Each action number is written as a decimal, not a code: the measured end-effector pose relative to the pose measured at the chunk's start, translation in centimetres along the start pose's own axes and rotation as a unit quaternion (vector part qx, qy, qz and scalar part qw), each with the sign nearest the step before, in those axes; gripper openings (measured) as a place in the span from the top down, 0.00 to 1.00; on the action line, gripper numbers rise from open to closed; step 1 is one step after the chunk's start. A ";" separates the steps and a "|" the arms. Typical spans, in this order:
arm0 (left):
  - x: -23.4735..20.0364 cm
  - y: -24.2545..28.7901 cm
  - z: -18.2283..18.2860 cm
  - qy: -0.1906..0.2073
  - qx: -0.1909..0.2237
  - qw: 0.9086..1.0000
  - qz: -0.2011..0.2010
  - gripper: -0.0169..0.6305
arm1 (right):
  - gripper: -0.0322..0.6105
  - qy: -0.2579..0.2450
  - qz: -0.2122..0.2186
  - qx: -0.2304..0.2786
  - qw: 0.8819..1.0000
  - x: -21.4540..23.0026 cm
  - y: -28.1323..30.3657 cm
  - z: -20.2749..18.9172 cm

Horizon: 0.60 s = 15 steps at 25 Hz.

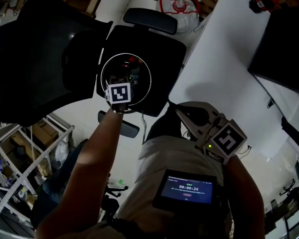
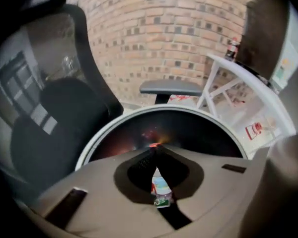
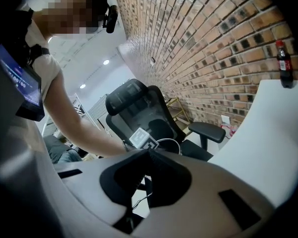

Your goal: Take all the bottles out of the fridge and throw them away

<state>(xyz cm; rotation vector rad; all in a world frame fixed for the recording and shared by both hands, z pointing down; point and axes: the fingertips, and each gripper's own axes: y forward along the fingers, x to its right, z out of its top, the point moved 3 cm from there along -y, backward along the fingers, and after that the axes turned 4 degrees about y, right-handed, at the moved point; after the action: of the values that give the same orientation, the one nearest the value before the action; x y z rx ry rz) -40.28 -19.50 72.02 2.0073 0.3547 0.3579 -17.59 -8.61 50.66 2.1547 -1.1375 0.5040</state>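
My left gripper [image 1: 122, 82] [image 2: 156, 146] hangs over a round white-rimmed bin [image 1: 150, 78] [image 2: 155, 108] that stands on an office chair seat. Its jaws are shut, tip against tip. Through the gap behind the tips a small clear bottle with a coloured label [image 2: 160, 187] shows down in the dark bin, and the pads do not touch it. My right gripper [image 1: 183, 114] [image 3: 149, 153] is held close to the person's body, shut with nothing in it. A cola bottle [image 3: 283, 63] [image 2: 232, 48] stands on the white table.
The bin's black office chair [image 1: 154, 54] has an armrest [image 1: 150, 20] on its far side. Another black chair [image 1: 35, 59] is at the left. The white table [image 1: 224, 59] runs along the right. Metal shelving [image 1: 20, 183] stands lower left. A brick wall [image 2: 159, 33] lies ahead.
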 end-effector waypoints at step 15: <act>3.7 -12.9 1.6 -0.021 0.082 0.996 -0.036 0.95 | 0.97 -0.041 -0.010 0.044 0.998 -3.1 -3.4 2.6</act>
<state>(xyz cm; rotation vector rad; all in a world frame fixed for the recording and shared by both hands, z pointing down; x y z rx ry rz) -37.48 -13.69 60.11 2.1529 0.4407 0.2476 -16.33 -7.19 45.71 2.2790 -1.1561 0.4686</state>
